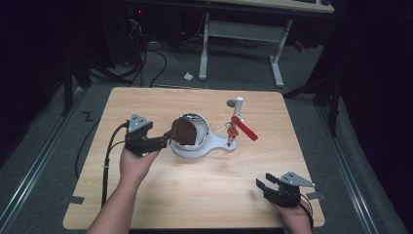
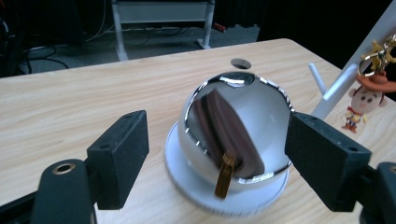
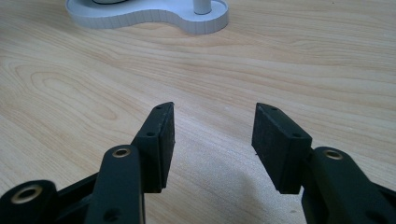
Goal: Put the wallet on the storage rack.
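High view: the left gripper (image 1: pixel 163 141) sits at the left side of the bowl (image 1: pixel 195 127), its fingers spread apart and pointing at the bowl's open mouth. The bowl is a shiny half-sphere tilted on the round end of a white stand (image 1: pixel 214 146) near the middle of the worktop (image 1: pixel 195 195). A brown pouch (image 1: pixel 183 130) leans inside it.

Left gripper view: the fingers (image 2: pixel 119 156) flank the bowl without touching it; nothing is held. The pouch stands on edge against the bowl's wall, its brass zip pull (image 2: pixel 225 175) hanging toward the gripper. The tilt presents the pouch to a side approach, which likely explains this line-up.

The stand's post (image 1: pixel 238 109) carries a red tag (image 1: pixel 245 127) and a small figure charm (image 2: pixel 366 100).

The right gripper (image 1: pixel 267 187) rests low near the worktop's front right corner, well apart from the stand, fingers apart and empty, probably parked clear of the left hand's work.
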Tool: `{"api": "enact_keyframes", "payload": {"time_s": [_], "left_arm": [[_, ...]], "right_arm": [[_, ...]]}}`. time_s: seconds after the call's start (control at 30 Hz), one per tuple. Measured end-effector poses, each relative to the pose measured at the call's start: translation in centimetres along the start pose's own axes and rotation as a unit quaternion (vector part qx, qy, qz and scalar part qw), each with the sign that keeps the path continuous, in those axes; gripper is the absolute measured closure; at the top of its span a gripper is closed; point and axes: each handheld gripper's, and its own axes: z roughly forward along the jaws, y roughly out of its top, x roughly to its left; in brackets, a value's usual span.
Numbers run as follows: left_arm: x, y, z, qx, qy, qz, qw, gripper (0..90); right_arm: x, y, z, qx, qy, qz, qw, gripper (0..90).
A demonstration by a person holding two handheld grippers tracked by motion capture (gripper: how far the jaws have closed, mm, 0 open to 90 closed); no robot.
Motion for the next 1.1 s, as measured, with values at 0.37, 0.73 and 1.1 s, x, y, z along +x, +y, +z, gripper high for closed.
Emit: {"api": "enact_keyframes", "payload": {"time_s": [0.37, 0.73, 1.1], "left_arm": [[2.3, -5.0, -3.2, 0.029, 0.003, -0.006, 0.9996, 21.9], [4.3, -12.5, -4.5, 0.104, 0.008, -0.004, 0.9945, 21.5], [2.9, -15.7, -7.3, 0.116, 0.001, 0.045, 0.9922, 20.4]], "right_arm": [[0.0, -0.1, 0.0, 0.003, -0.002, 0.002, 1.0, 50.0], [0.0, -0.2, 0.3, 0.007, -0.006, -0.001, 1.0, 51.4], [0.5, -0.2, 0.4, 0.012, -0.031, -0.005, 0.9994, 52.4]]}}
